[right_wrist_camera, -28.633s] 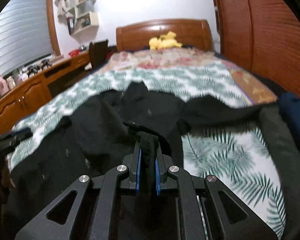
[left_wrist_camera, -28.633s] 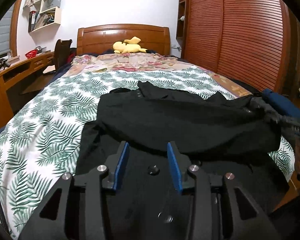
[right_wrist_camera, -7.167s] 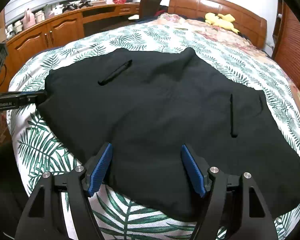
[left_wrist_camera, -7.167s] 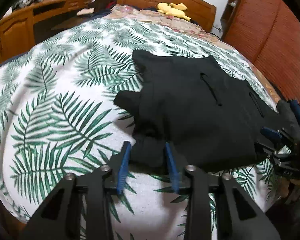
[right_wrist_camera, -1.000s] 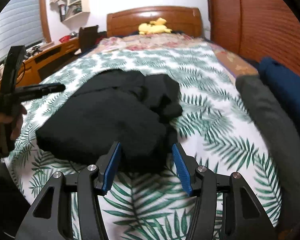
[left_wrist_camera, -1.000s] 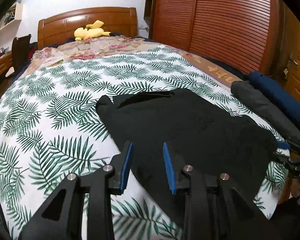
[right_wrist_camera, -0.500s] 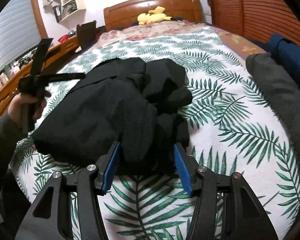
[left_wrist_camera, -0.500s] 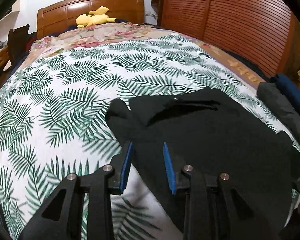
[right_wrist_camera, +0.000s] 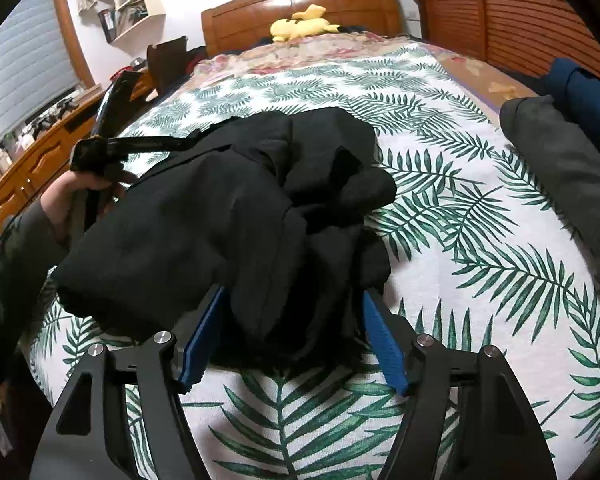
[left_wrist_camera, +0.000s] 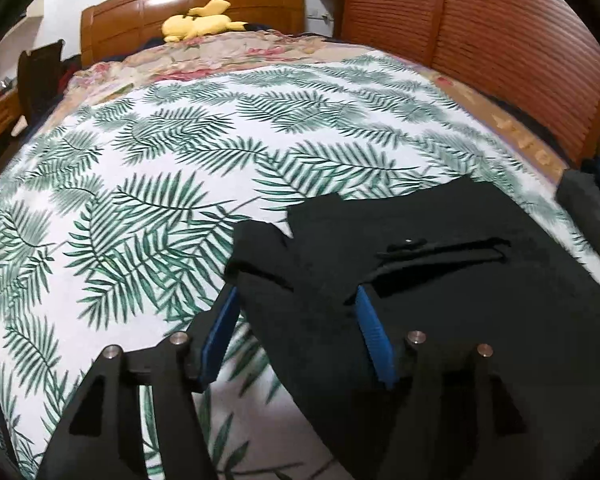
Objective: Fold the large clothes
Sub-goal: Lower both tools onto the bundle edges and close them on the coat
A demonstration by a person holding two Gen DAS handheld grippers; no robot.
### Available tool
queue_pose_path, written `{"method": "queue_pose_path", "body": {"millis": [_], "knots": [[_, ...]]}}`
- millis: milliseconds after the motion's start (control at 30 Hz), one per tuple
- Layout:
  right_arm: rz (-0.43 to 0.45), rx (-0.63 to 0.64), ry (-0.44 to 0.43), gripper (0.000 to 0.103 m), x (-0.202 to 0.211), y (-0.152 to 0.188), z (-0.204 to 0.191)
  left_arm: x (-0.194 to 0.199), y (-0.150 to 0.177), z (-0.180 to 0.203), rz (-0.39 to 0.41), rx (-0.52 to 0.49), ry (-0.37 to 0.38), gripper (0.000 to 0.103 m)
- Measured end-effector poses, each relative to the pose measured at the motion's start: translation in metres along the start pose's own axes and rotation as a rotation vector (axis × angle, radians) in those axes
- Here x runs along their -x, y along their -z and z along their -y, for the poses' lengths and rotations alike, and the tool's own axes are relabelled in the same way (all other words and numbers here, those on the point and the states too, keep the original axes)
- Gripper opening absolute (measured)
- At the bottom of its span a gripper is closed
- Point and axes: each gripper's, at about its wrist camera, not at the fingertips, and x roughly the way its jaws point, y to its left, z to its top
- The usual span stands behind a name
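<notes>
Readable text: none is showing in either view.
Brown strip along the bed's far edge (left_wrist_camera: 516, 136): pale marks are showing on it, too blurred to read.
Wall shelf (right_wrist_camera: 136, 12): things are standing on it, their labels too small to make out.

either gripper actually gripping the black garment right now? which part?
Neither. Both just opened: the left gripper straddles the black garment's near edge, the right gripper its bunched end, pads not pressing.
</notes>
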Motion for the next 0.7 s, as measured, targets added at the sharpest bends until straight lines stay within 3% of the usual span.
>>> {"method": "queue_pose_path", "body": {"millis": [233,300,433,533,567,700], "knots": [[-0.015,-0.024,-0.014,0.074,-0.008,-0.001,0.000,-0.014,-0.003,-0.004,-0.035,0.005,-0.022,0.070],[-0.017,-0.029,-0.020,0.074,-0.009,-0.001,0.000,-0.017,-0.003,-0.008,-0.045,0.017,-0.011,0.075],[-0.024,-0.036,-0.033,0.074,-0.012,-0.002,-0.001,-0.023,-0.004,-0.020,-0.078,0.088,0.056,0.075],[-0.024,-0.039,-0.042,0.073,-0.013,-0.003,-0.002,-0.023,-0.001,-0.019,-0.071,0.097,0.060,0.075],[-0.023,-0.038,-0.047,0.071,-0.014,-0.003,-0.002,-0.022,-0.001,-0.019,-0.070,0.101,0.059,0.073],[-0.023,-0.050,-0.090,0.059,-0.015,-0.003,-0.003,-0.016,0.000,-0.014,-0.052,0.111,0.130,0.037]]}}
